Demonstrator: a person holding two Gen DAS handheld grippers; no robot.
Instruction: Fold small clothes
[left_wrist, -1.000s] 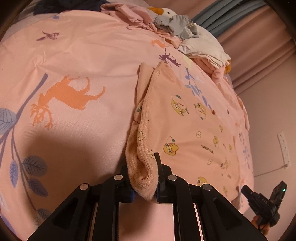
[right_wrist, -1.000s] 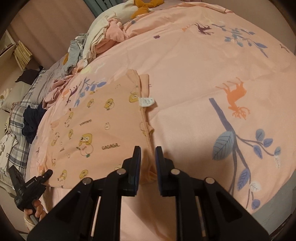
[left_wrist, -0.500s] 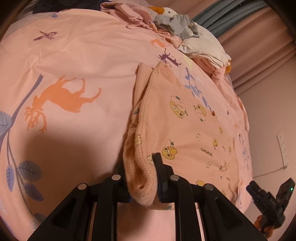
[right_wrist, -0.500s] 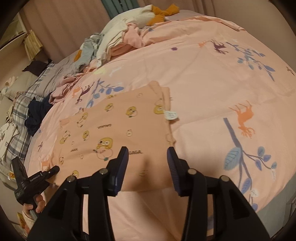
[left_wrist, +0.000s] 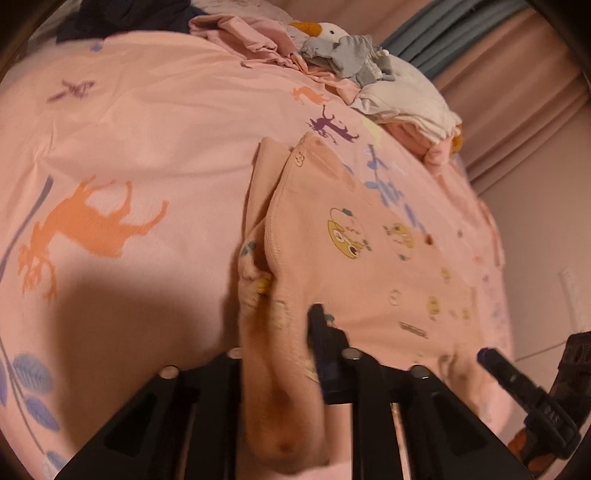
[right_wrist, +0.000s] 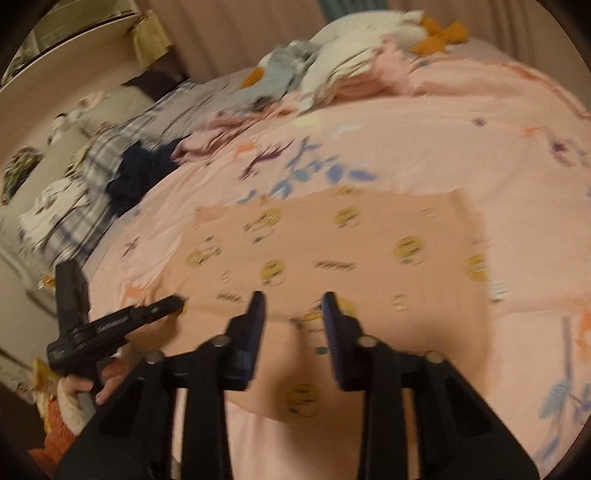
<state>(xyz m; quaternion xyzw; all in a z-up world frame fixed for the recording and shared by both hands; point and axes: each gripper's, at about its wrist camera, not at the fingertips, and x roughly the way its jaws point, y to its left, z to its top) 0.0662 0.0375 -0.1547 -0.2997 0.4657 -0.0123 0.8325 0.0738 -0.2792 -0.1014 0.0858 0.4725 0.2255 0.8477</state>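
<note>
On bedspread (left_wrist: 147, 147): peach cartoon-print garment (left_wrist: 369, 266) flat, near edge bunched.

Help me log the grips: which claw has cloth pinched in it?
The left claw: the peach garment has a bunched edge between its closing jaws. The right claw hangs over the flat cloth, its closing jaws empty.

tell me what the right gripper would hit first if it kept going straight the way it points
Most likely the peach printed garment spread on the bed. The right gripper, its jaws closing with nothing clamped between them, points down onto that cloth; how much gap remains is unclear in the blur.
</note>
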